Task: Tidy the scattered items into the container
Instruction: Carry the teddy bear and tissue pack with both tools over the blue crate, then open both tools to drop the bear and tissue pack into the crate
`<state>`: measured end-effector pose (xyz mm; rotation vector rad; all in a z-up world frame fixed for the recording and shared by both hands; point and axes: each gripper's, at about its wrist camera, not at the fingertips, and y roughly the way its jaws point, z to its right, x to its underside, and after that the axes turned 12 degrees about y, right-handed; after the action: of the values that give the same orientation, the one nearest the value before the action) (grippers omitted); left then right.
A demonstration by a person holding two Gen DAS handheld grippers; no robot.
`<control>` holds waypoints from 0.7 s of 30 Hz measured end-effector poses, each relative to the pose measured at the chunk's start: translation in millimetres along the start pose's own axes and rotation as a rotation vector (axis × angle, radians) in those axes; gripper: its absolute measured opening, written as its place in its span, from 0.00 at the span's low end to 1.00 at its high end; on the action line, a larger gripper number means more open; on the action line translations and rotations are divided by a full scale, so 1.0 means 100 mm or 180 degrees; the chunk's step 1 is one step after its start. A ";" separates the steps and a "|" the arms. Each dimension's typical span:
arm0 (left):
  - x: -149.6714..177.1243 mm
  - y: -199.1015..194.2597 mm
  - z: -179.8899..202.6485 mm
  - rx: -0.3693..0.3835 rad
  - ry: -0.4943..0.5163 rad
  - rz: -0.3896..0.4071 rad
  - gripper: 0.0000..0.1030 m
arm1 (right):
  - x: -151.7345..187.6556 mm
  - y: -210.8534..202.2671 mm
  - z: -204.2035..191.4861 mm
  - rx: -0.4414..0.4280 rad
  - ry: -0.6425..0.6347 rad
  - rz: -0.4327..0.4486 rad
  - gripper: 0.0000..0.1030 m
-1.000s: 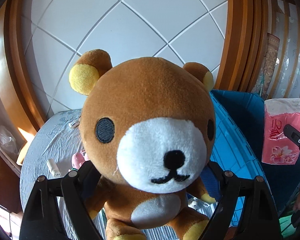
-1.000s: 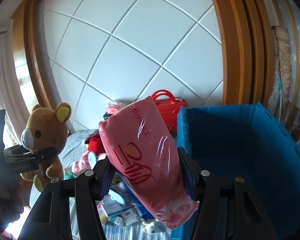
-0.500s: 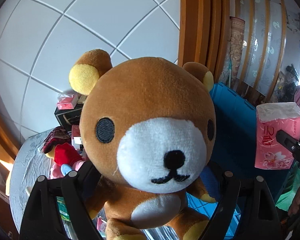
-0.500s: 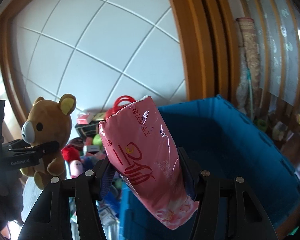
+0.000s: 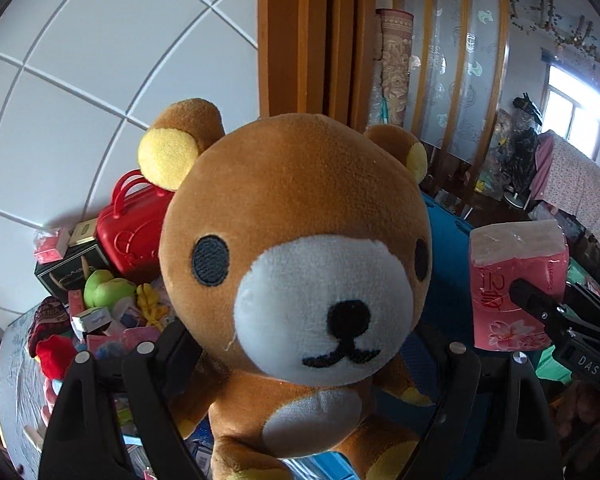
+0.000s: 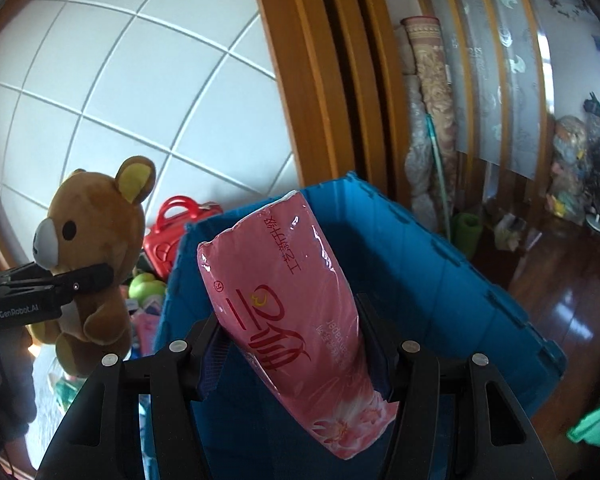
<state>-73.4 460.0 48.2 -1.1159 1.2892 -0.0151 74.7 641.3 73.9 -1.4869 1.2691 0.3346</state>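
My left gripper is shut on a brown plush bear, which fills the left wrist view and hangs in the air. In the right wrist view the same bear shows at the left, clamped at its neck by that gripper. A pink tissue pack is pinched between the pads of my right gripper, above the open blue crate. That tissue pack also appears at the right of the left wrist view, with the crate behind the bear.
A red toy case, green toy apples, small boxes and a red plush crowd the grey tabletop left of the crate. A white tiled wall and wooden door frame stand behind. Wooden floor lies right of the crate.
Both grippers have swung to the right with their loads. The crate now lies under the tissue pack, and the red case and clutter have come into the left wrist view.
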 end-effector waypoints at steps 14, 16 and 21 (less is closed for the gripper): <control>-0.42 0.37 0.55 0.0331 0.0252 0.0038 0.84 | -0.13 0.13 0.41 0.0333 0.0147 0.0005 0.56; -0.46 0.42 0.59 0.0362 0.0264 0.0027 0.84 | -0.14 0.14 0.45 0.0354 0.0155 0.0005 0.56; -0.50 0.48 0.62 0.0415 0.0285 0.0033 0.85 | -0.19 0.17 0.56 0.0427 0.0169 0.0006 0.57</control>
<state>-70.3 553.1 45.2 -1.0063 1.3541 -0.1410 75.9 700.8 59.2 -1.3885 1.3095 0.2082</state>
